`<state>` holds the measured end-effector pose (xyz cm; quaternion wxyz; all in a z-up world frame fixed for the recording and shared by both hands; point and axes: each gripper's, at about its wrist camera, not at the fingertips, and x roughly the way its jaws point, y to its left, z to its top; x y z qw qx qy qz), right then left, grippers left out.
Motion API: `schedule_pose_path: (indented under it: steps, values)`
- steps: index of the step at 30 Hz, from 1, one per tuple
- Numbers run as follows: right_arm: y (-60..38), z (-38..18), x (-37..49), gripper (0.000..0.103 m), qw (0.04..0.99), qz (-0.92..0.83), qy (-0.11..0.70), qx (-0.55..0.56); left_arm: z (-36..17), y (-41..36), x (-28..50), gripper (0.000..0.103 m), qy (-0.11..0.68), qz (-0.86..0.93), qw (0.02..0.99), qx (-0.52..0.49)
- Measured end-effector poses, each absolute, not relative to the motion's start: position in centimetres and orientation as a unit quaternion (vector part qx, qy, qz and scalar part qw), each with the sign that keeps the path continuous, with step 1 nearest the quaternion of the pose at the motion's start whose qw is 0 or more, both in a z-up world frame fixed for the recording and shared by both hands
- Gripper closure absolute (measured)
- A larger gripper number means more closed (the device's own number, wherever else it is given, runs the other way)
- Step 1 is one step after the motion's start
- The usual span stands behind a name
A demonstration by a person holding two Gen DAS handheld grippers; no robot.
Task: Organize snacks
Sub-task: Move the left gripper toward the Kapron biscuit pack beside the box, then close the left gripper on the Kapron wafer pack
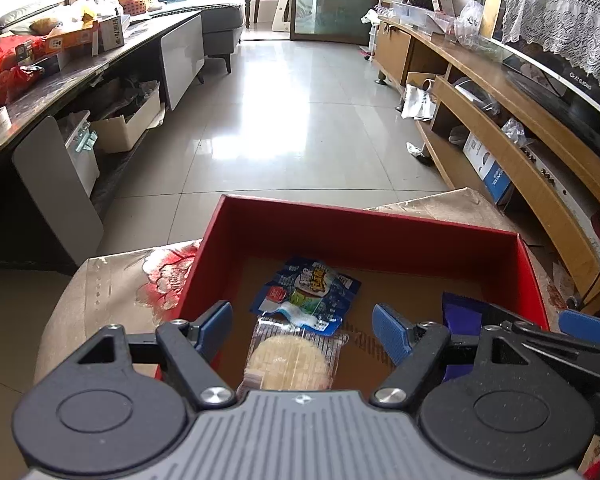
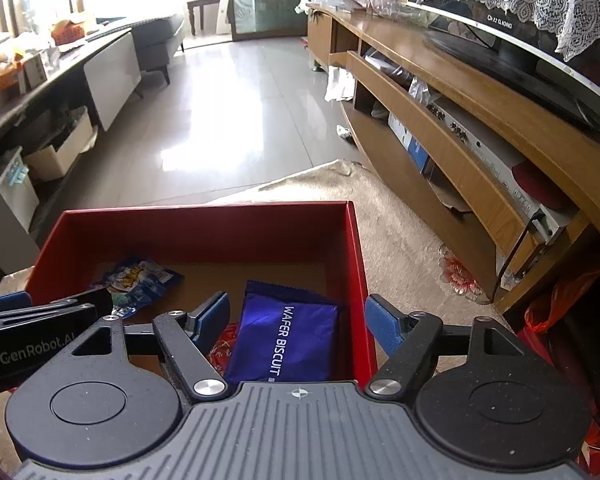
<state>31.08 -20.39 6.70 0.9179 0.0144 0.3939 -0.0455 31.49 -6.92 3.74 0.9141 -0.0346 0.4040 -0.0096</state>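
Both pairs of jaws stood open and empty over the red box point(image 1: 364, 236), tilted down into it side by side. Between the left gripper point(image 1: 306, 330) and its own body lay the round cracker in its clear wrapper point(image 1: 290, 358), directly beneath the gap, its wrapper running from 6 toward 12 o'clock along the line of the fingers. Just past it at 12 o'clock sat the blue snack packet point(image 1: 308, 294), overlapping the cracker's far end. The right gripper point(image 2: 298, 322) hung the same way over the purple wafer biscuit pack point(image 2: 288, 340), whose long axis also ran 6 to 12 o'clock, close against the box's right wall at 3 o'clock. From where I stood, each hand was nearest its own packet, so neither needed to cross. The box rested on a beige patterned cloth point(image 2: 396, 224) over the worktop.
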Motion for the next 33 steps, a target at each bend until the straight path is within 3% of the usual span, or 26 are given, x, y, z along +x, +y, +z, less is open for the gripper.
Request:
schedule_pose_path:
  steps: [18, 33]
  values:
    - [-19.4, 7.3, 27.1, 0.019, 0.918, -0.042, 0.393, -0.021, 3.0, -4.4, 26.0, 0.028, 0.427, -0.012, 0.904, -0.03]
    - [-18.8, 7.1, 23.5, 0.018, 0.914, -0.016, 0.405, -0.033, -0.9, -2.4, 25.1, 0.028, 0.49, 0.0, 0.869, -0.07]
